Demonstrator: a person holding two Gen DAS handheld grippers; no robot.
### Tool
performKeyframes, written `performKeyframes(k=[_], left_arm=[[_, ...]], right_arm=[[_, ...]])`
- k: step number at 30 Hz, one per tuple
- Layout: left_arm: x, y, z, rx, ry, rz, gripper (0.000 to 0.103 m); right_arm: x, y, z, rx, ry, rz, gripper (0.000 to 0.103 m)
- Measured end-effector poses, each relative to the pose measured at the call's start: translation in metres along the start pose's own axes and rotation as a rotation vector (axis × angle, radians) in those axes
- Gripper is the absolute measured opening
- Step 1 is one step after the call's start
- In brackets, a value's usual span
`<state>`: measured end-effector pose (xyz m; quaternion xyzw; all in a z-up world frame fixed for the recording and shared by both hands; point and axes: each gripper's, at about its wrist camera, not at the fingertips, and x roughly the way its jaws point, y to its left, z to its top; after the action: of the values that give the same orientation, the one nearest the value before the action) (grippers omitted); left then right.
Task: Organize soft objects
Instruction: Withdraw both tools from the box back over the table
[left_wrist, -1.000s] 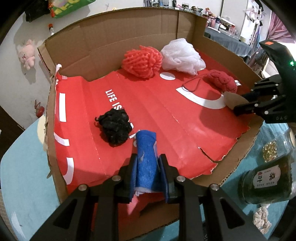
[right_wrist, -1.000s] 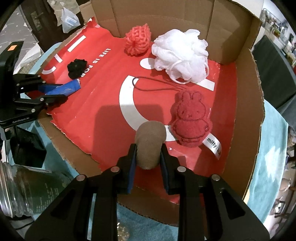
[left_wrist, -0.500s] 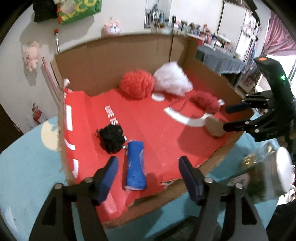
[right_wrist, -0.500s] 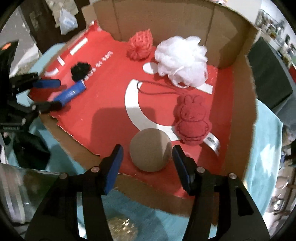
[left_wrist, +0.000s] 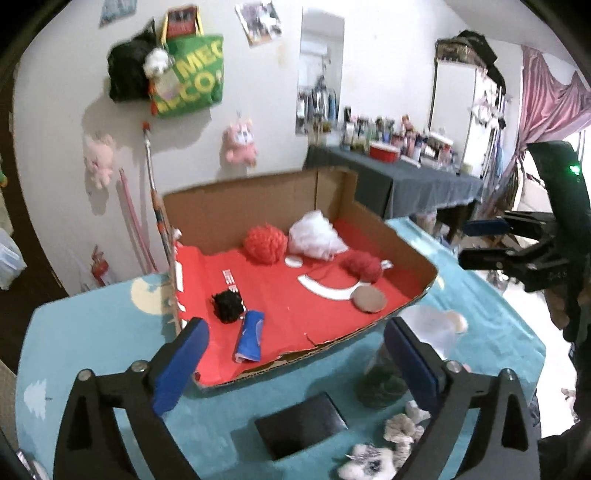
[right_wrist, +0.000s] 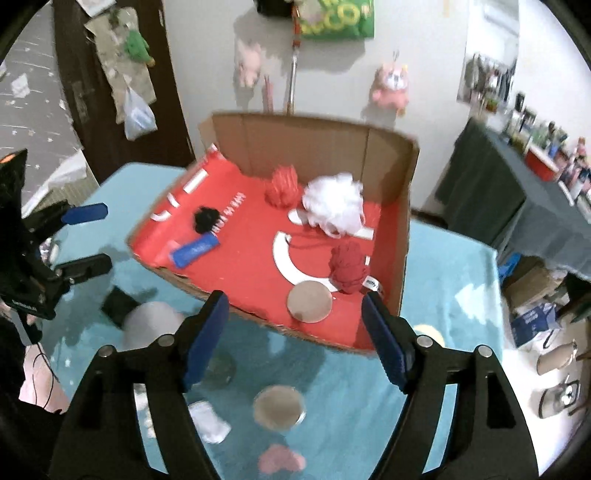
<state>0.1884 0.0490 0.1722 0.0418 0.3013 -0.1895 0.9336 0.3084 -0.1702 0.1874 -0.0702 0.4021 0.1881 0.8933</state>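
above the teal tablecloth (left_wrist: 92, 332), short of the cardboard box (left_wrist: 388, 236), the left gripper (left_wrist: 295, 354) hung with jaws spread wide and nothing between them; the right gripper (right_wrist: 295, 332) was equally wide and empty. beyond the left fingers, the blue roll (left_wrist: 250, 335) lay on the box's red floor beside the black pom (left_wrist: 228, 305). beyond the right, the tan disc (right_wrist: 309, 301) lay flat, touching the red plush (right_wrist: 349, 266).

2 raised wrist views, shared cardboard box (left_wrist: 391, 236)
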Motion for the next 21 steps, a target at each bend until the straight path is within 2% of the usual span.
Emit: performKeyframes(k=[2,5,6,9,11,16,21], left_arm=[[-0.017,-0.008,-0.005,0.001,-0.056,0.028,0.101],[-0.04,-0.022,-0.015,-0.005,-0.121,0.028,0.103],[-0.043,-0.024,-0.017,-0.012,-0.13,0.028,0.103],[-0.057,-0.038,-0.03,-0.016,-0.174,0.059,0.103],[-0.066,-0.049,-0.041,-0.005,-0.21,0.09,0.103],[-0.081,-0.067,-0.072,-0.059,-0.276,0.13,0.103],[-0.08,-0.075,-0.099,-0.097,-0.295,0.157,0.103]], right_arm=[[-0.021,0.01,-0.008,-0.008,-0.054,-0.007,0.082],[-0.056,0.032,-0.03,-0.031,-0.148,-0.023,0.082],[-0.056,0.032,-0.03,-0.031,-0.148,-0.023,0.082],[-0.078,0.05,-0.049,-0.05,-0.219,-0.072,0.083],[-0.091,0.061,-0.066,-0.055,-0.272,-0.108,0.09],[-0.109,0.075,-0.104,-0.014,-0.361,-0.143,0.092],[-0.108,0.085,-0.145,0.057,-0.42,-0.174,0.092]])
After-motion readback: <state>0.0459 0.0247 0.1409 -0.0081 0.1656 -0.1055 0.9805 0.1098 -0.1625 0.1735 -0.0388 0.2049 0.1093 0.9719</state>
